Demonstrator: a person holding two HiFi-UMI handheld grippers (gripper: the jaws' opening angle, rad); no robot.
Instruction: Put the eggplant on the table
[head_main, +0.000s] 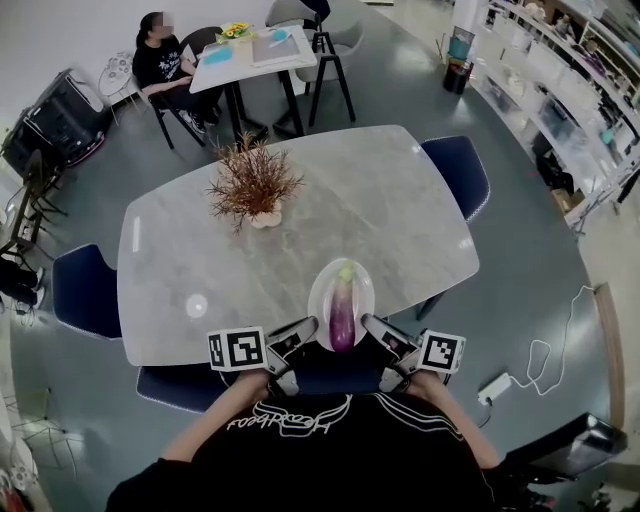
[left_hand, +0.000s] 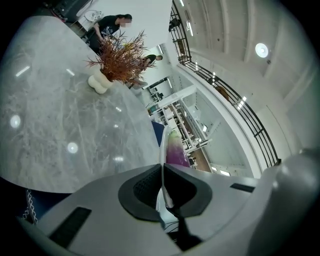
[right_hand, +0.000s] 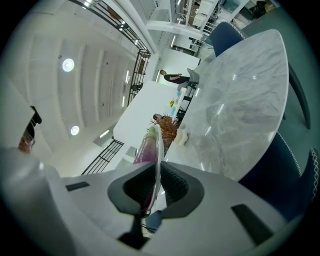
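1. Eggplant (head_main: 343, 312) lies lengthwise on a small white plate (head_main: 318, 298), with its green cap toward 12 o'clock and its purple end toward 6.
2. Plate is at the 6 o'clock edge of the marble bench (head_main: 300, 200), partly overhanging toward the person. Can't tell if it touches the top yet.
3. Left gripper (head_main: 303, 330) has its jaws clamped on the plate rim at about 8 o'clock. Right gripper (head_main: 373, 326) has its jaws clamped on the rim at about 4 o'clock. Both gripper views show the thin rim pinched between the pads.
4. Dried plant (head_main: 252, 185) in a white vase stands at 11 o'clock from the plate, well apart.
5. Handling, judged: the plate is stiff, glazed, probably slick and breakable. The thin rim gives little bite, so both sides need to stay level.
6. Eggplant sits loose, smooth and rounded, so it will likely roll or slide if the plate tips.
7. If gripped directly, it is probably light and firm with slight give. Take hold across the thick purple middle, not the cap.
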